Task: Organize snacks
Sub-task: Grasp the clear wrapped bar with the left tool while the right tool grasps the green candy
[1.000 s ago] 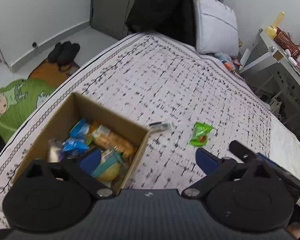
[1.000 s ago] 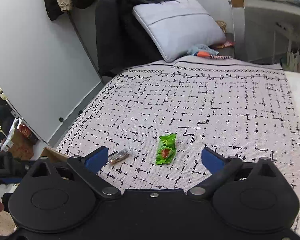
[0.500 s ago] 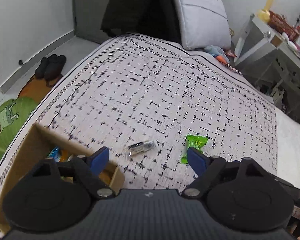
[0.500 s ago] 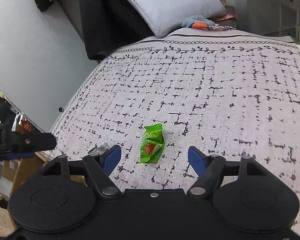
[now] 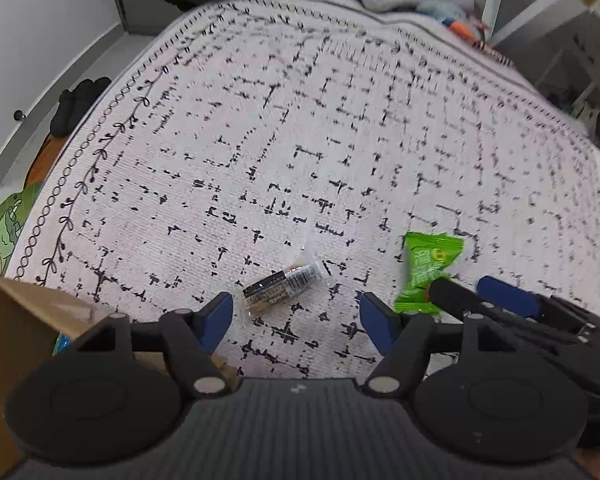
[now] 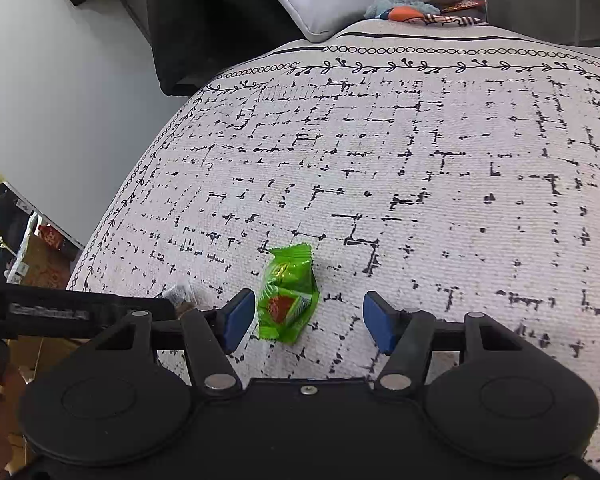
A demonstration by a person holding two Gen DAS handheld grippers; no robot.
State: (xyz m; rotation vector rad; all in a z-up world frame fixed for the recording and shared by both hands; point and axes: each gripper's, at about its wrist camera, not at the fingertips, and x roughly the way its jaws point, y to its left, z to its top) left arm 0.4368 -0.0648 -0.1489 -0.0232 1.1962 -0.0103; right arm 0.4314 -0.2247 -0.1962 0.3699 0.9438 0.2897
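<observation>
Crinkly green snack packet (image 6: 287, 299) lies on woven bedspread (image 6: 420, 160).

Bar (image 5: 283, 289) left of packet (image 5: 425, 269) (on bedspread (image 5: 300, 140))

Both wrist views overlook the bedspread (image 5: 300, 140) closely.
</observation>
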